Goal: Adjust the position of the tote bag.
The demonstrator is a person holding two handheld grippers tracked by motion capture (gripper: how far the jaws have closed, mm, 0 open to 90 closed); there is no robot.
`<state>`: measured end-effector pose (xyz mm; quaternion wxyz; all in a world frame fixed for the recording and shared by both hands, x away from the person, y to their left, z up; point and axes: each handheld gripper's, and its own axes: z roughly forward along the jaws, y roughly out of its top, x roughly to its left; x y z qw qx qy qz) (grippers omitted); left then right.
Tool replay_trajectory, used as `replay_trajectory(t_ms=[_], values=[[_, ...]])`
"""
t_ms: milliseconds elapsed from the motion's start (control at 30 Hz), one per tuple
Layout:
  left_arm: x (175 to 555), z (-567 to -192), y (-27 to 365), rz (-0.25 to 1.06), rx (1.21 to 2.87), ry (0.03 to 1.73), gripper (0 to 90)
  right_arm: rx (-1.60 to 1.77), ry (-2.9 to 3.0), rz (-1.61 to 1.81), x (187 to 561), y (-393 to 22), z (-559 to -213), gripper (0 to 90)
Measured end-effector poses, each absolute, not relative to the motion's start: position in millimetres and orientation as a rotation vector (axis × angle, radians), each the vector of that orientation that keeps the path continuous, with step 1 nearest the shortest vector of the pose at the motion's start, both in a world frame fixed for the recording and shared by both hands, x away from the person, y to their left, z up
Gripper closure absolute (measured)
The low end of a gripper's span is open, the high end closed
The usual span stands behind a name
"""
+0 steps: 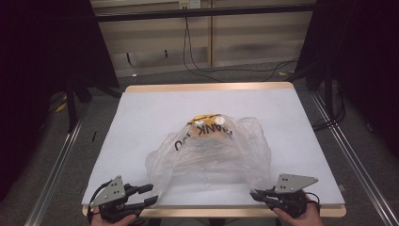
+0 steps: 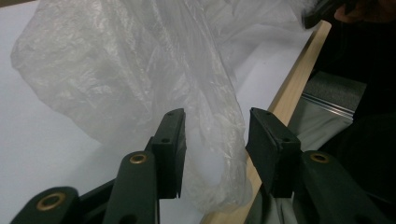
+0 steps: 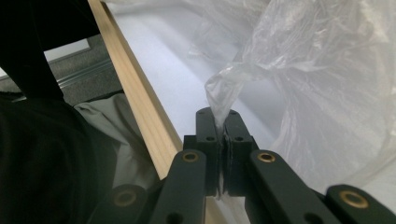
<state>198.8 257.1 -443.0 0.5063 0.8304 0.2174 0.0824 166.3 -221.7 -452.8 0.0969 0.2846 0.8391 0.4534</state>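
While level, both grippers (image 1: 149,194) (image 1: 258,195) at bag (image 1: 211,150).

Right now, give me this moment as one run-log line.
right gripper: shut on plastic bag near edge | left gripper: jaws open, bag handle between, pads not pressing | bag: on table, something inside

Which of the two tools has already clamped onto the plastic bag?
The right tool: its jaws are pressed together on a twisted corner of the plastic bag. The left tool has bag film between jaws that stand apart.
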Motion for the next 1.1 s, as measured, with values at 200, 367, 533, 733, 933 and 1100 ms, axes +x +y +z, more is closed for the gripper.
replay_trajectory(t_ms=[200, 367, 533, 733, 933, 1100], values=[[202.3, -445.4, 252.4, 0.146, 2.040, 0.520, 45.1, 0.836, 2.465, 1.366, 166.9, -221.8, -450.3, 87.4], [204.9, -446.2, 250.8, 0.139, 2.067, 0.525, 42.3, 0.821, 2.438, 1.412, 167.8, -220.4, -444.1, 87.5], [206.1, -447.5, 244.9, 0.160, 2.103, 0.518, 39.0, 0.781, 2.427, 1.437, 169.8, -213.1, -436.7, 87.8], [210.1, -451.5, 236.4, 0.156, 2.191, 0.525, 55.0, 0.773, 2.417, 1.454, 172.0, -211.1, -434.9, 87.8], [213.0, -455.4, 229.2, 0.117, 2.243, 0.493, 81.0, 0.776, 2.411, 1.461, 171.5, -213.3, -434.9, 87.8], [214.3, -453.4, 235.6, 0.105, 2.191, 0.519, 87.5, 0.783, 2.408, 1.459, 171.8, -214.1, -435.1, 87.9]])
